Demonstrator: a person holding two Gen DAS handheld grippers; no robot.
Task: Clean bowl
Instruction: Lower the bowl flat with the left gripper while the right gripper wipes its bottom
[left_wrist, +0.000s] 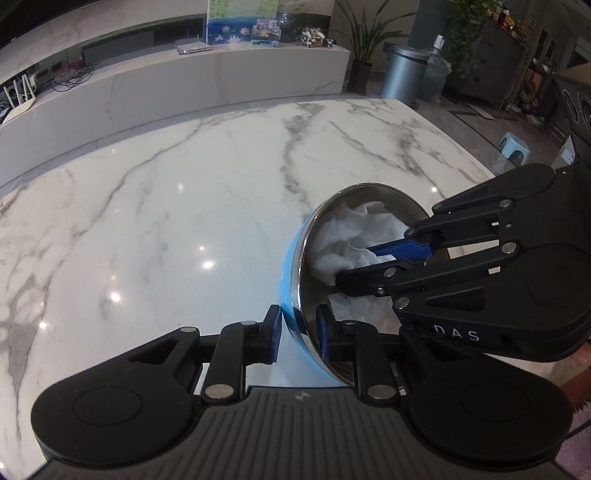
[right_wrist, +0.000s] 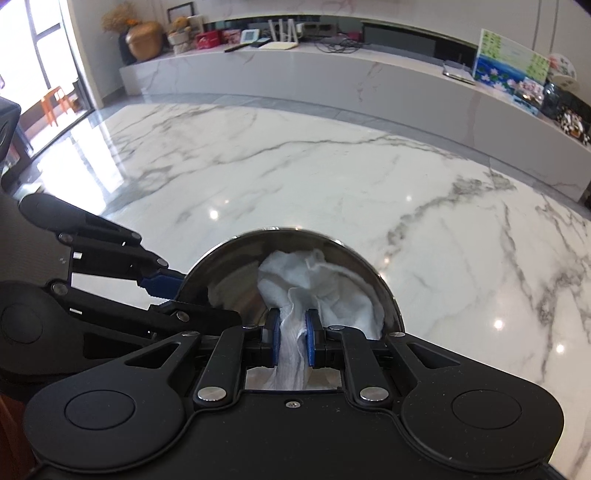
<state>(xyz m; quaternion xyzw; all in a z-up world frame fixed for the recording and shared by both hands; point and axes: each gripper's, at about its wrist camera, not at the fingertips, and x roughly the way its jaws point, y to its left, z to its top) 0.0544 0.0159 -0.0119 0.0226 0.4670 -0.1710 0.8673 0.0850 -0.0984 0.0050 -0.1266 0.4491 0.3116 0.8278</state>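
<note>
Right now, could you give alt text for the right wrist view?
The right hand-held gripper clamps a crumpled white paper towel inside a shiny steel bowl, whose rim the left hand-held gripper pinches, above a white marble table.

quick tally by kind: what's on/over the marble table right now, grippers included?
Bowl, tilted: 1
White paper towel, inside the bowl: 1
Grippers: 2, left gripper clamped on the bowl rim, right gripper clamped on the towel
Total: 4
</note>
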